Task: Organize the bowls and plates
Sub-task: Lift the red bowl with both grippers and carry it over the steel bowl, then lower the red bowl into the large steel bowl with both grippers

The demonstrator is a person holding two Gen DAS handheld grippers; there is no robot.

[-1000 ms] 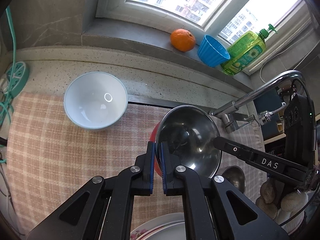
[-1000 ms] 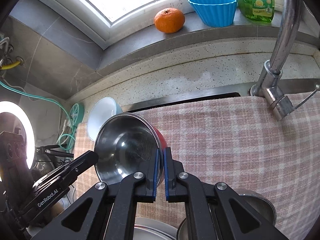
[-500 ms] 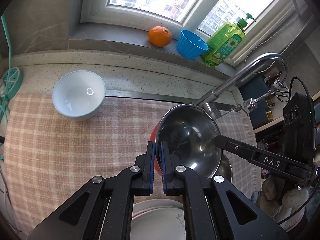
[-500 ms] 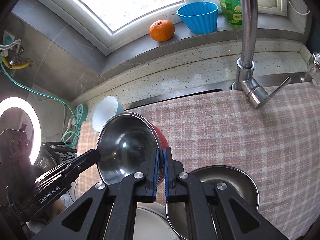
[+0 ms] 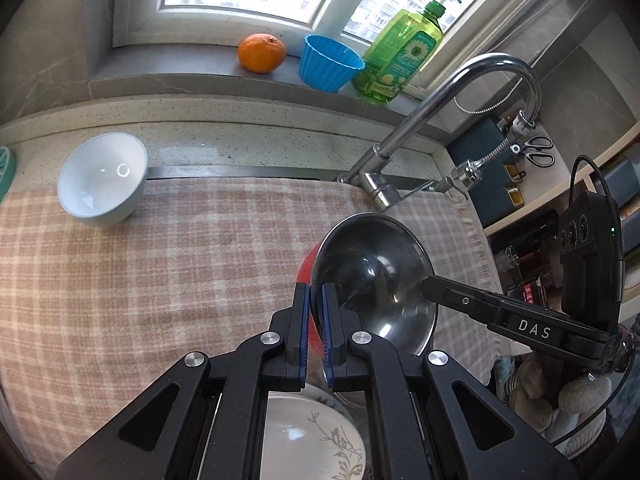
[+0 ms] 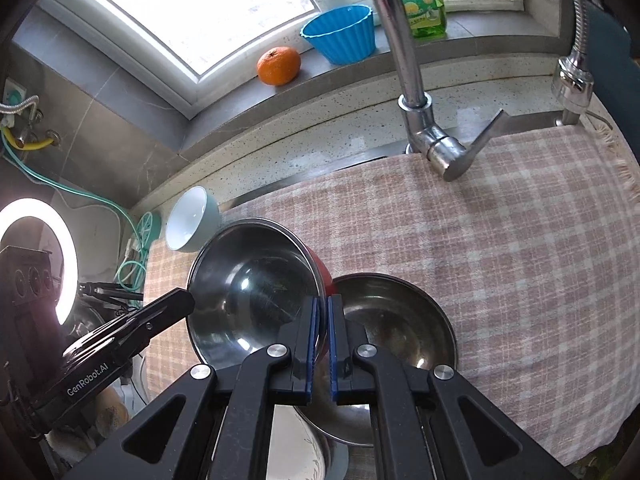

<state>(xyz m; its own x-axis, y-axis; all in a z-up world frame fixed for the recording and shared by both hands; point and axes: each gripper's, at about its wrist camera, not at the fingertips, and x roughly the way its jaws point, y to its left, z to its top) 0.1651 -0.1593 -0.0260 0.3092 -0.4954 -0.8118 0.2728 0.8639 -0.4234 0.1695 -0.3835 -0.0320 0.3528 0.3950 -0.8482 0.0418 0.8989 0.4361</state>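
Steel bowl (image 5: 374,280) with red outside, held level, mouth upward, left gripper (image 5: 316,322) clamped on near rim, right gripper (image 6: 323,334) clamped on opposite rim, above checked cloth (image 5: 160,264)

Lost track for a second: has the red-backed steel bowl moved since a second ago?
Yes. The steel bowl has travelled right, away from the white bowl and over the second steel bowl.

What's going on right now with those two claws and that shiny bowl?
Left gripper and right gripper both shut on the steel bowl, held over the checked cloth. Second steel bowl sits just below. Nothing blocking.
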